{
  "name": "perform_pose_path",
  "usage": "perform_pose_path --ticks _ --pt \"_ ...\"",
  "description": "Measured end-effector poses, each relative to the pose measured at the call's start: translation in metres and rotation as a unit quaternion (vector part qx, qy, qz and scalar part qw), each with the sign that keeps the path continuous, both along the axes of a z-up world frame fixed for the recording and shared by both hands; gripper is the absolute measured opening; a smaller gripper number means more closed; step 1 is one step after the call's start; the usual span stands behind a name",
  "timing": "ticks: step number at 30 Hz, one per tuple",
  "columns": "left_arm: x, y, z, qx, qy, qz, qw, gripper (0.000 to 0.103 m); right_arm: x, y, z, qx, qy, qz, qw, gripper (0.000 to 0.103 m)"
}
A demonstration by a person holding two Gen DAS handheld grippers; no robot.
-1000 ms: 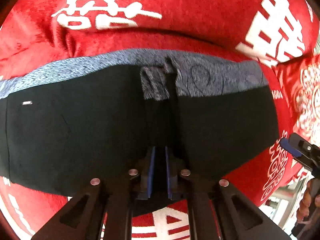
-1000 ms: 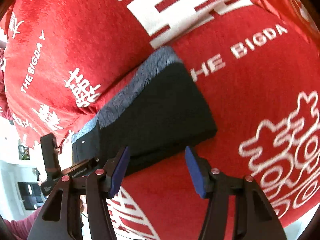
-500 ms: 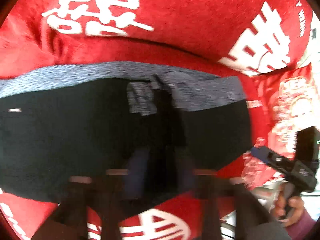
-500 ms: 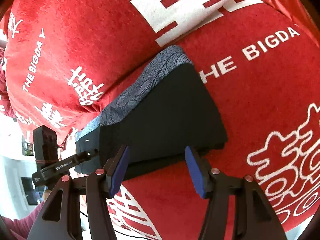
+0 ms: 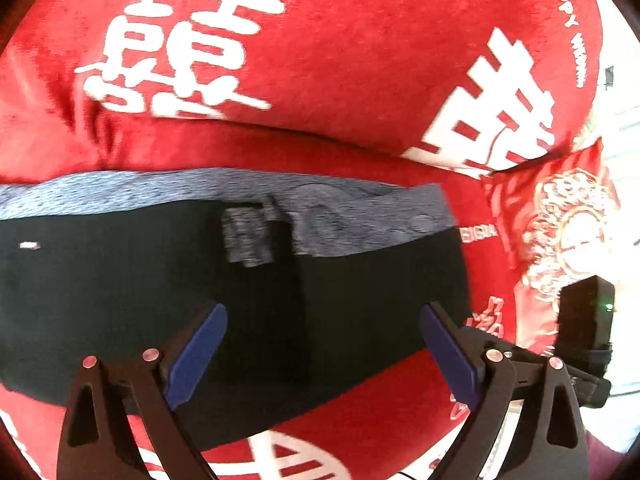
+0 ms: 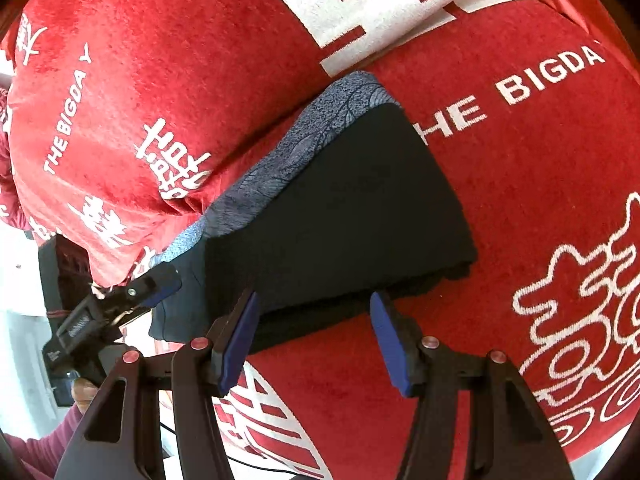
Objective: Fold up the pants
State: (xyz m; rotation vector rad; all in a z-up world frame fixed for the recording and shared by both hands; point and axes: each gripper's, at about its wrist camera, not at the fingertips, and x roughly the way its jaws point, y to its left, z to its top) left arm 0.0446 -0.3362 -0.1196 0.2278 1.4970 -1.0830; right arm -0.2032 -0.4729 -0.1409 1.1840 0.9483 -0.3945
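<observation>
Left gripper (image 5: 320, 356), just released and opening, above the folded pants (image 5: 120, 300); right gripper (image 6: 314, 340) fingers apart, empty; fold likely complete.

Black pants (image 5: 360, 320) with a speckled grey waistband (image 5: 160, 196), folded into a flat rectangular bundle, lying on red printed fabric.

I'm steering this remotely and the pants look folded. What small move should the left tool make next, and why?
Probably lift the left tool straight up and clear. Its jaws are opening with nothing gripped between them, and the black pants lie flat in a compact fold on the red blanket, grey patterned waistband along the far edge. The right tool hovers open at the near edge, gripping nothing.
</observation>
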Motion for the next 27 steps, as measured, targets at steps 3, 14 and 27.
perform_pose_path --ticks 3,14,27 --pt "-0.007 -0.01 -0.006 -0.009 0.005 -0.021 0.9997 0.094 0.002 0.001 0.002 -0.004 -0.002 0.004 1.0 0.062" --pt "-0.019 -0.013 -0.03 0.017 0.046 -0.042 0.9979 0.006 -0.006 0.0 0.001 -0.002 0.0 -0.004 1.0 0.061" --pt "-0.027 0.011 -0.047 0.034 0.021 -0.04 0.9984 0.006 0.035 -0.089 -0.004 -0.091 0.021 0.052 0.994 0.062"
